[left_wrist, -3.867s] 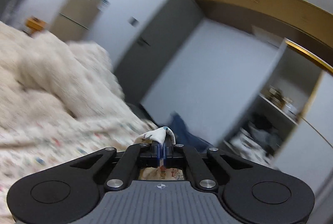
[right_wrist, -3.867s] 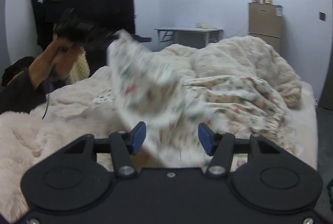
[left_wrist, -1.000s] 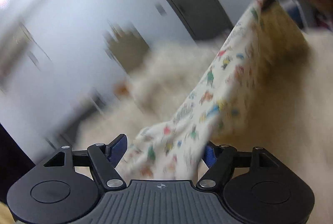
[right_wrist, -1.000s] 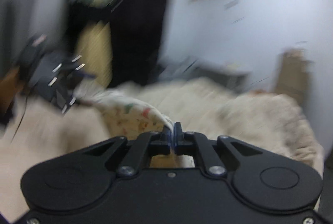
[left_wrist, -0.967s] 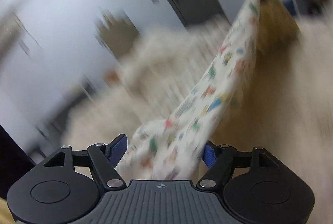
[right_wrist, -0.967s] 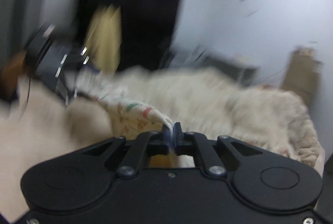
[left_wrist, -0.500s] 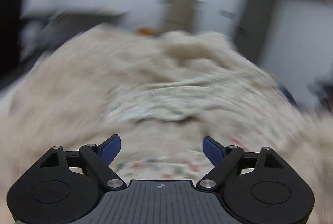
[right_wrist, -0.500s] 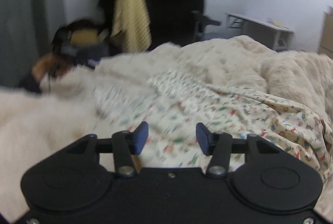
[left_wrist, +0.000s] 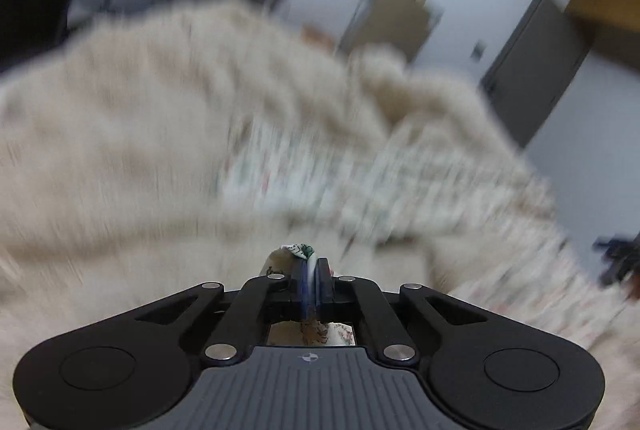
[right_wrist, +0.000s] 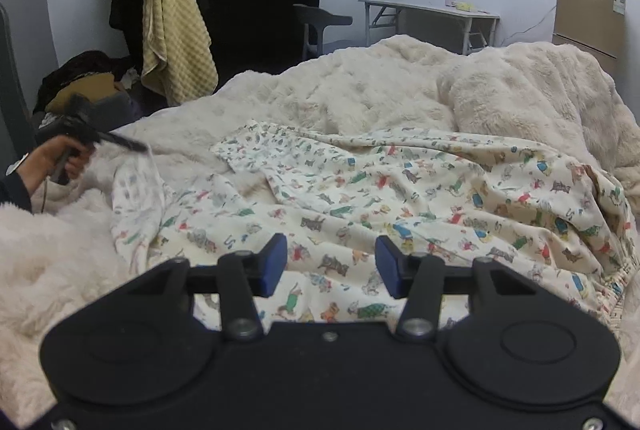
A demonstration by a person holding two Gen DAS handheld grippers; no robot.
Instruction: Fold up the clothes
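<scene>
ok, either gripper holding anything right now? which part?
Left gripper is shut on a bunched edge of the printed garment, cloth pinched between its pads. Right gripper is open above the garment, holding nothing.

We find a bed covered by a cream fluffy blanket (right_wrist: 360,86), bunched high at its far right. Directly upon it lies a crumpled printed cloth (right_wrist: 440,198), cream with small coloured animal figures, spread across the near side.

No readable text, labels or numbers (views partly blurred)
</scene>
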